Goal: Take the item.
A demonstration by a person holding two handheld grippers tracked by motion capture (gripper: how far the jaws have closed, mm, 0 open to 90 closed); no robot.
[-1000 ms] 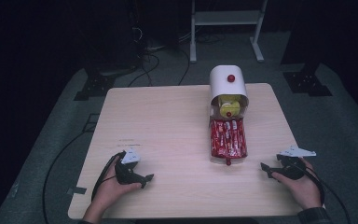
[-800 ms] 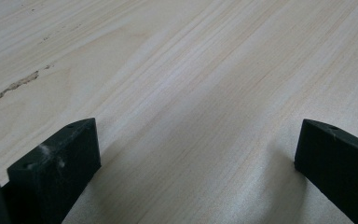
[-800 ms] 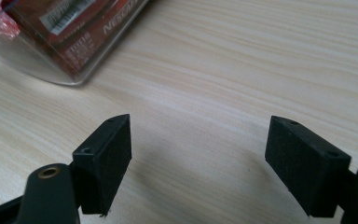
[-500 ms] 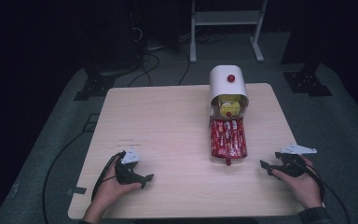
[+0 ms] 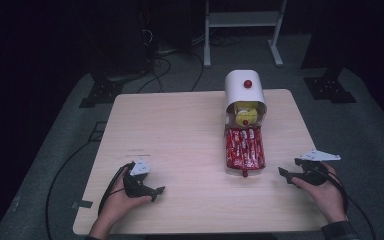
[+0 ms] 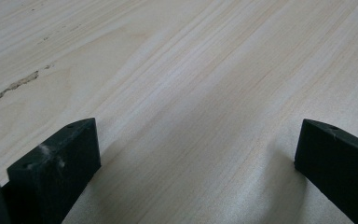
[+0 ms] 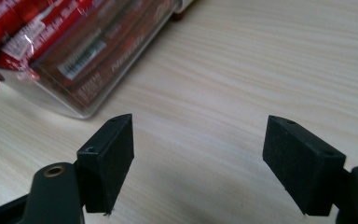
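The table (image 5: 180,140) is bare across its left half and along the near edge. The left gripper (image 5: 155,192) rests near the near-left corner, jaws wide over bare wood. The right gripper (image 5: 286,176) lies near the near-right corner, jaws wide, nothing between them, pointing at the tray (image 5: 244,149) just beside it. The clear tray of red packets lies right of centre, running back to a white box (image 5: 244,90) near the far edge. The packets carry white print, too blurred to read.

Dim room, lit tabletop; close-ups soft w/ blur.
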